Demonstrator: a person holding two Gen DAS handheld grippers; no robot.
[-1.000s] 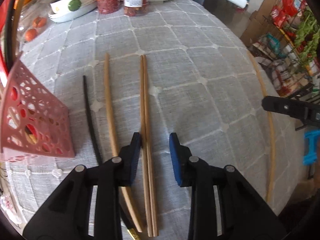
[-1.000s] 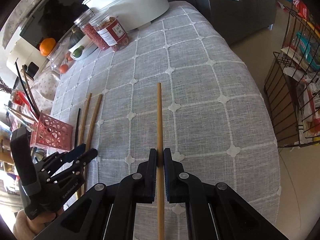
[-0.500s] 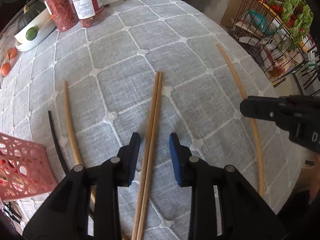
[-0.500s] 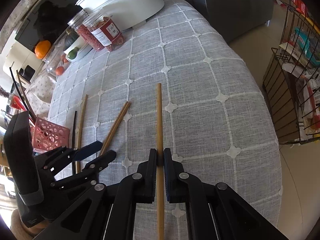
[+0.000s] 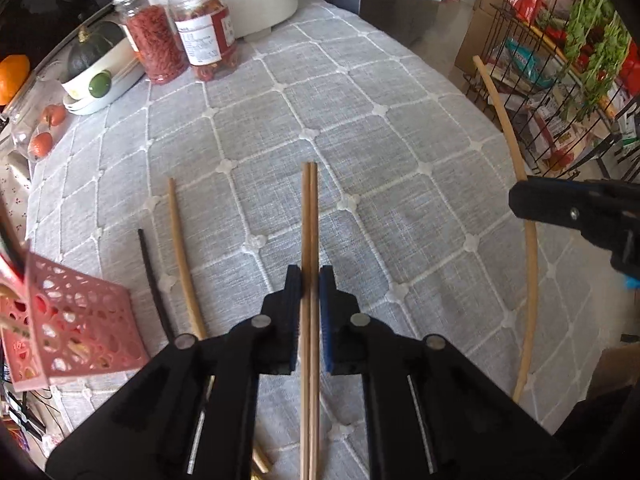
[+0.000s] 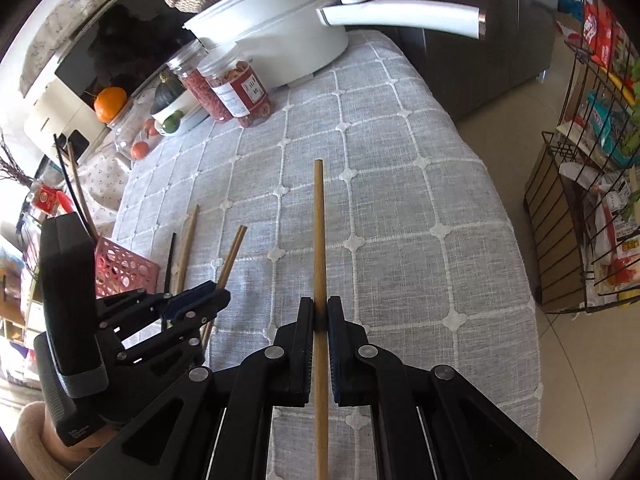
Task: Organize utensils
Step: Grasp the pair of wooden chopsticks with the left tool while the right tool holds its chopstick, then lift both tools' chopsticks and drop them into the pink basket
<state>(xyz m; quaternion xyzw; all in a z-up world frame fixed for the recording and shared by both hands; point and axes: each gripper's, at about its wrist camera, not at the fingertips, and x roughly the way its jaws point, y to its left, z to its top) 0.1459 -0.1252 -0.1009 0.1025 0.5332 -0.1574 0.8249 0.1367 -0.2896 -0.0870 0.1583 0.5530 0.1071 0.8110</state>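
My left gripper (image 5: pixel 310 280) is shut on a pair of wooden chopsticks (image 5: pixel 310 216) and holds them above the grey tablecloth; the pair also shows in the right wrist view (image 6: pixel 232 252). My right gripper (image 6: pixel 319 312) is shut on a single wooden chopstick (image 6: pixel 319 232), seen at the right of the left wrist view (image 5: pixel 516 160). On the cloth lie another wooden chopstick (image 5: pixel 182 248) and a black chopstick (image 5: pixel 152 276). A pink perforated utensil basket (image 5: pixel 80 332) stands at the left, with sticks in it.
At the table's far end stand a white pot with a long handle (image 6: pixel 280 36), two jars of red contents (image 5: pixel 192 40) and a dish with fruit (image 5: pixel 96 80). A wire rack with groceries (image 6: pixel 588 160) stands on the floor beyond the table's right edge.
My left gripper closed on the pair of wooden chopsticks and lifted them off the cloth. The right gripper still holds its chopstick and has risen slightly.
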